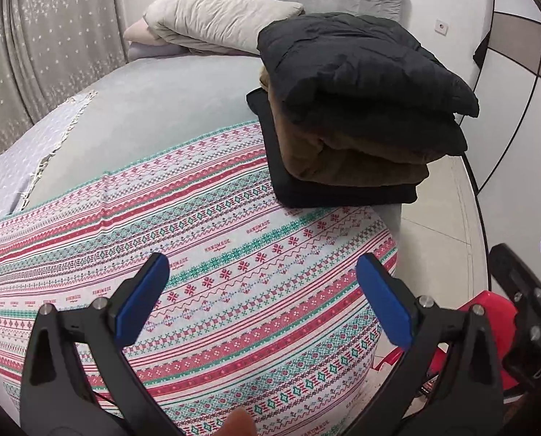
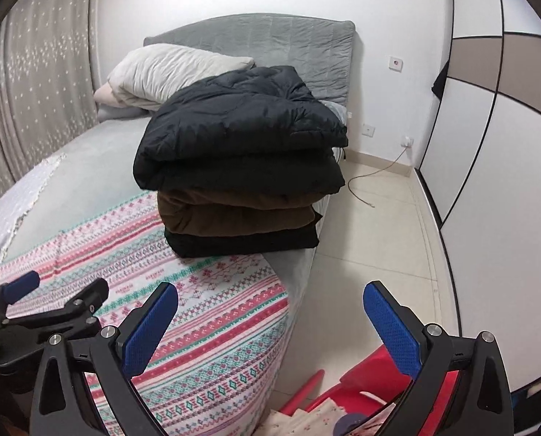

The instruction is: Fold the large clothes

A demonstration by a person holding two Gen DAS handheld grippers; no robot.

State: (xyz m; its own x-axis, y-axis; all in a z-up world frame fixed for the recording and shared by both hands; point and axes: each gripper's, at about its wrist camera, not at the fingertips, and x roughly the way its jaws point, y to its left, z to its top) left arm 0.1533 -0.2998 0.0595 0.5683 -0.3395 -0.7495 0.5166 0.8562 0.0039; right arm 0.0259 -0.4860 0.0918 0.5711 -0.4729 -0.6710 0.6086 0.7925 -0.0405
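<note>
A stack of folded clothes sits on the bed's right side: a black puffy jacket (image 1: 365, 69) on top, a brown garment (image 1: 346, 156) under it and a black garment (image 1: 328, 185) at the bottom. The stack also shows in the right wrist view, with the jacket (image 2: 241, 127) on top. My left gripper (image 1: 263, 290) is open and empty above the patterned blanket (image 1: 198, 254), short of the stack. My right gripper (image 2: 270, 319) is open and empty over the bed's right edge, above a red chair (image 2: 357, 392).
Pillows (image 1: 212, 18) and a grey headboard (image 2: 256, 36) lie at the far end of the bed. A curtain (image 1: 45, 36) hangs on the left. A wardrobe (image 2: 495, 152) stands right of the tiled floor (image 2: 375, 225), where a cable (image 2: 365, 189) lies. Patterned cloth (image 2: 306, 421) lies on the chair.
</note>
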